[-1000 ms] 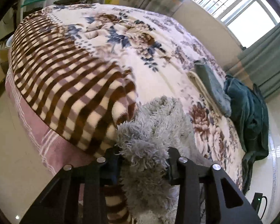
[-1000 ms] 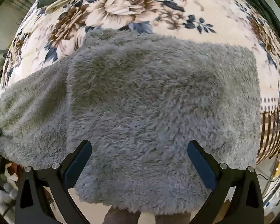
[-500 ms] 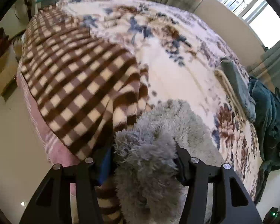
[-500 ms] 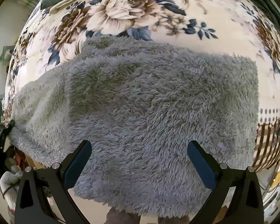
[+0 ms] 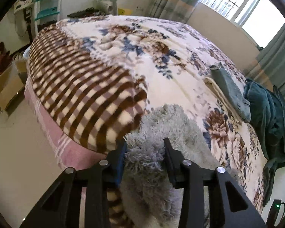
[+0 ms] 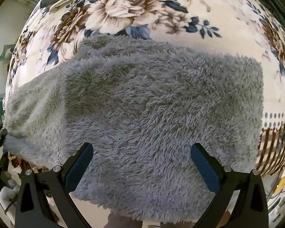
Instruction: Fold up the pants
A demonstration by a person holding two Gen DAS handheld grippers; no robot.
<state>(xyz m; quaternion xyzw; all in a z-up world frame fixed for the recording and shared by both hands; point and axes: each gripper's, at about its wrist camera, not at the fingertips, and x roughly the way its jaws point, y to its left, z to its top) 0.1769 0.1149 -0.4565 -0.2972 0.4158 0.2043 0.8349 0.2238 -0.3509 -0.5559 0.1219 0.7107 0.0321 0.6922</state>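
From the left wrist camera the whole room opens out: the bed [image 5: 180, 87] with its floral blanket [image 5: 161, 60], a brown checked blanket [image 5: 81, 87] draped over the near corner, a barred window [image 5: 237, 1] with green curtains [image 5: 275, 57], and a shelf unit [image 5: 45, 11] against the far wall. The right wrist camera, pointing almost straight down, gives none of that and is filled with the grey fluffy pants [image 6: 152, 114]. They lie folded on the floral blanket at the bed's near edge, their lower hem hanging over the side. The left gripper [image 5: 144, 152] is clamped on a bunched end of the pants [image 5: 146, 163], the fleece squeezed between its two black fingers, right beside the checked blanket's edge. The right gripper [image 6: 142, 161] hangs over the middle of the pants with its jaws spread wide and nothing pinched between them. Only the left view shows the other laundry: a folded grey-green garment [image 5: 229, 89] on a cream one, and a dark green blanket [image 5: 267, 117] heaped at the far side, well apart from the pants. Between them runs a broad stretch of bare floral blanket. In the right view's left margin a dark tip meets the corner of the pants, but it is cut off, so I cannot make it out. The checked pattern in the left view is smeared by blur.
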